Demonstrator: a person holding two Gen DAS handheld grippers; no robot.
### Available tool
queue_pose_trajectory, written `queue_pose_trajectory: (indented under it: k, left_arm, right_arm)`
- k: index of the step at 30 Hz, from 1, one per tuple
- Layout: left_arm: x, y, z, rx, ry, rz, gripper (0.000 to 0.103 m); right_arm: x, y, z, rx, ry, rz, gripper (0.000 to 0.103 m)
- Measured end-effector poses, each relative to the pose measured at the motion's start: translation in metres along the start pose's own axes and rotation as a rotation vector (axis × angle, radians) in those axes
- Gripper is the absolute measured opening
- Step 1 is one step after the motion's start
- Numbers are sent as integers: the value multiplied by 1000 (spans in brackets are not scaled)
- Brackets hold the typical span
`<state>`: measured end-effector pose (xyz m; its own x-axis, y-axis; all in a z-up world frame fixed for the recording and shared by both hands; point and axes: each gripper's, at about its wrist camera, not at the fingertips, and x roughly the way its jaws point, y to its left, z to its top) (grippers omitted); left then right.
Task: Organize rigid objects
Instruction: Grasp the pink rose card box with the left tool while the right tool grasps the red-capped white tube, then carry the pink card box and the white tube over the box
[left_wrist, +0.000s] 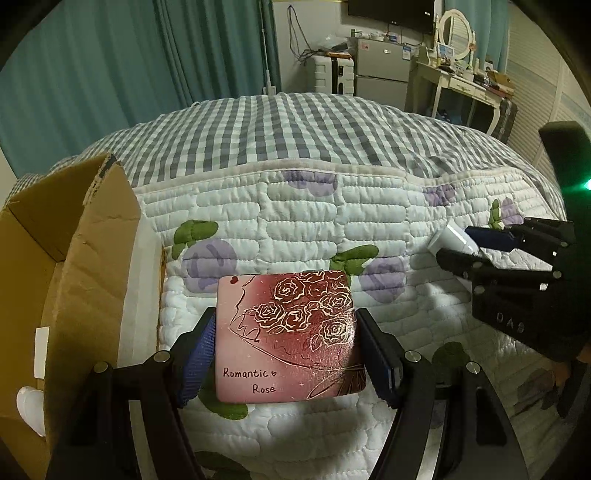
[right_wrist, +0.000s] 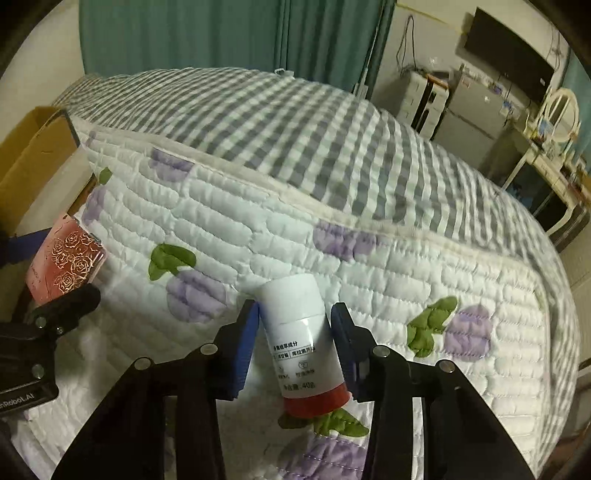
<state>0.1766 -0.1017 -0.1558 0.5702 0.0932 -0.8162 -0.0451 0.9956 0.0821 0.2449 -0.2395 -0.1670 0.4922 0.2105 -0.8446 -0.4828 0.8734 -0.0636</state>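
A red box (left_wrist: 284, 339) printed with roses and "Romantic Rose" sits between the fingers of my left gripper (left_wrist: 286, 314), whose pads press on its two sides; the jaws stand wide around it. In the right wrist view the same rose box (right_wrist: 62, 262) shows at the far left, raised off the quilt in the left gripper (right_wrist: 55, 266). My right gripper (right_wrist: 294, 308) is shut on a white tube (right_wrist: 299, 332) with a red end, which lies on the quilt. From the left wrist, the right gripper (left_wrist: 454, 242) and the tube (left_wrist: 452, 238) are at the right.
An open cardboard box (left_wrist: 85, 258) stands at the bed's left edge, also seen as the cardboard box (right_wrist: 33, 147). The bed carries a white flowered quilt (left_wrist: 295, 229) and a grey checked cover (left_wrist: 277, 129) behind. A fridge, suitcase and dressing table stand beyond.
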Motion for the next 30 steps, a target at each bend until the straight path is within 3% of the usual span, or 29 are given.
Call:
queue_pose_trajectory:
  k: [5,13,21,30]
  left_arm:
    - [0,0,-2,5,4,-7,73]
    - [-16,-1,-1,10,-15,-29,73]
    - [-76,4,5,6,-103,-70,73]
    - [-155,49,4,-47,-201,-102,73]
  right_arm:
    - [16,4,-13,-35,84,-35,44]
    - [-11,-1,-18,30,-19,-48,37]
    - [-57,17,-32,70,-41,-73,36]
    - [-129,74,-48,134,-137,-62,36]
